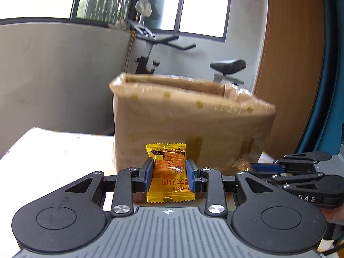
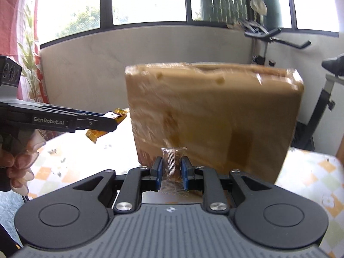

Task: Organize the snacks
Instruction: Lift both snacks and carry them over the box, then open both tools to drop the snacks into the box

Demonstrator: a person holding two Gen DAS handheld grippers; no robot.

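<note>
Carrying one snack in each gripper toward the brown storage bag point(image 1: 193, 116) looks like the step in hand, and doing it well depends on clearing the bag's rim before letting go. The left gripper point(image 1: 169, 172) is clamped on a yellow snack packet point(image 1: 169, 167), its blue pads pressing the packet's two sides with the top edge standing up above the fingers. The right gripper point(image 2: 172, 169) is closed on a clear wrapped snack point(image 2: 172, 163), a thinner and slippery-looking piece that is pinched near its middle. The bag stands upright on the table point(image 2: 311, 172) directly ahead of both grippers, its open mouth above the level of the two packets in both wrist views. In the right wrist view the left gripper shows from the side at the left edge, the yellow packet sticking out past its tip, just beside the bag's near corner. A sound approach would be to bring each gripper above the opening, keeping the two tools apart so they do not knock together, and to release only once each packet is over the mouth. The soft rim may fold if a finger catches it, so a drop from above seems safer than pushing in.
</note>
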